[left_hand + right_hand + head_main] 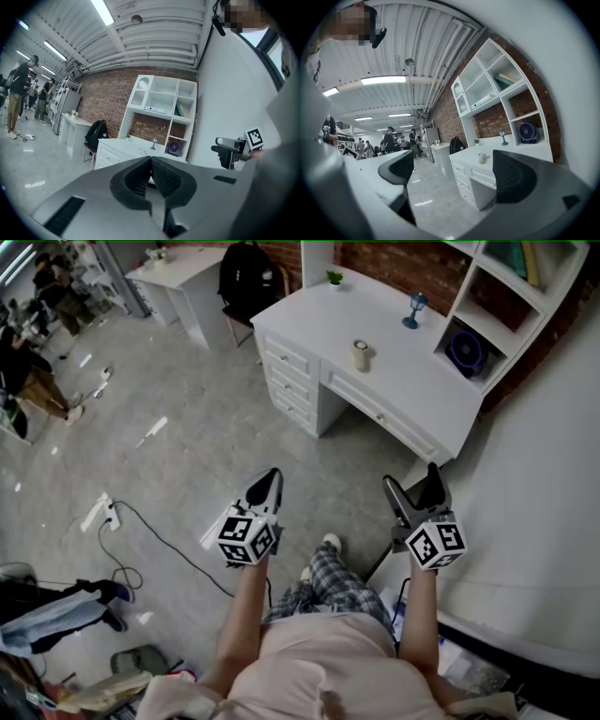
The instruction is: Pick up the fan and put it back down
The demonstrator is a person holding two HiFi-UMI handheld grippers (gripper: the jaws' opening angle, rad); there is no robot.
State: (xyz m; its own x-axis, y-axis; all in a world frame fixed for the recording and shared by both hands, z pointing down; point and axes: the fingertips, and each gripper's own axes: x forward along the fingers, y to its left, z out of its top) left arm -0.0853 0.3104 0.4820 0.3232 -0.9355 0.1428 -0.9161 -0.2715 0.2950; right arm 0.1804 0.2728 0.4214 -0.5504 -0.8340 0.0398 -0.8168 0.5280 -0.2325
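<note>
- Left gripper (268, 476) (151, 159): held out in front of the person over the grey floor (187, 427). Its own view shows the dark ribbed pads (165, 178) shut together w/ nothing between them.
- Right gripper (412, 479) (452, 161): held beside the left one, near a white wall. Jaws stand wide apart and empty; through the gap we see only floor and desk drawers.
- Fan (466, 351) (174, 148) (528, 132): small, dark blue, round. Stands upright in a bottom cubby of the shelf unit (525, 296), at desk-top level. Well apart from both grippers and untouched.
- Desk (412, 381): white, w/ drawers at its left end, set against a brick wall. The shelf unit sits on its far right end.
- Cup (361, 355): pale, upright, near the middle of the desk top.
- Lamp (413, 309): small, blue, lantern-type, upright, between the cup and the shelf unit.
- Potted plant (334, 278): tiny and green, at the desk's back edge.
- Backpack (248, 277): black, on a chair left of the desk.
- Power strip (112, 515): white, on the floor at left, w/ a black cable running from it toward the person's feet.
- Other people (28, 352): a few at far left; we can't make out details.
</note>
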